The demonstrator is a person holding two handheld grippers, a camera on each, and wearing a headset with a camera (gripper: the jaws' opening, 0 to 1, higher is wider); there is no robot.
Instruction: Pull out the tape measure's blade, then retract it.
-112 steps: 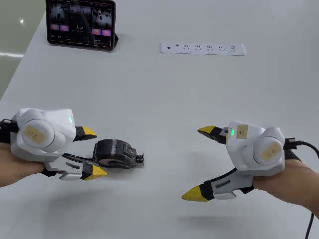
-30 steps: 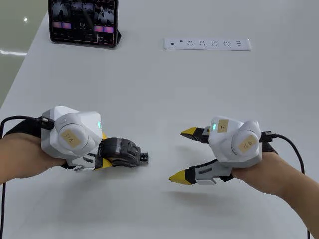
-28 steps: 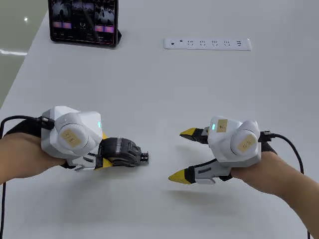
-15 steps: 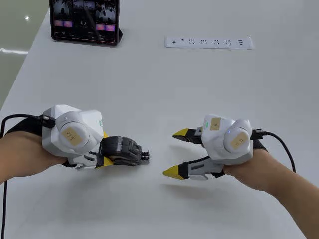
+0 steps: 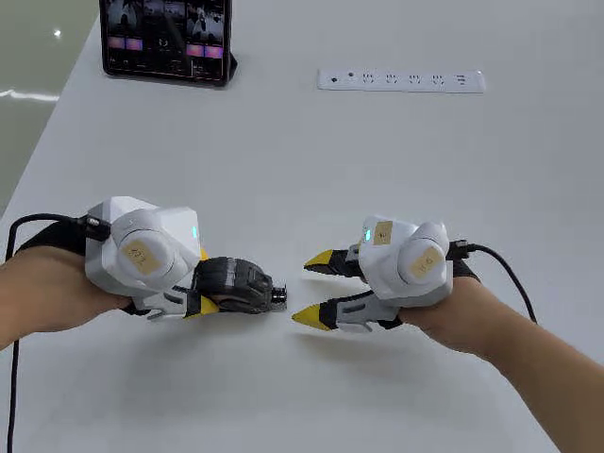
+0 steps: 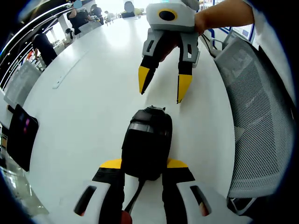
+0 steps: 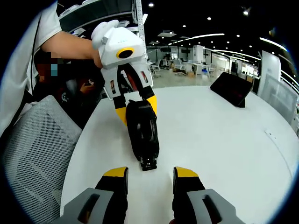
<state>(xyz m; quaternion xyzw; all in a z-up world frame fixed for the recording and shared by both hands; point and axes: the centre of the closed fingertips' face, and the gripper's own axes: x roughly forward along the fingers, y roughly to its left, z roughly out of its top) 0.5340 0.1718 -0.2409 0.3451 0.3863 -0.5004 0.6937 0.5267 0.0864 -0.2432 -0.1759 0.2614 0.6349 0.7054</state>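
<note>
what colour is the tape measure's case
The tape measure is black; the left gripper view shows it best.

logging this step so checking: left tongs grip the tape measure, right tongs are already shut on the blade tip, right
Not quite: the left tongs do grip the tape measure, but the right tongs are open, not shut on the blade tip, which lies just ahead of their jaws. The right gripper view shows it.

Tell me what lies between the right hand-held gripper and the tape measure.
Only a thin bare strip of table separates the right hand-held gripper from the tape measure, as the right gripper view shows.
</note>
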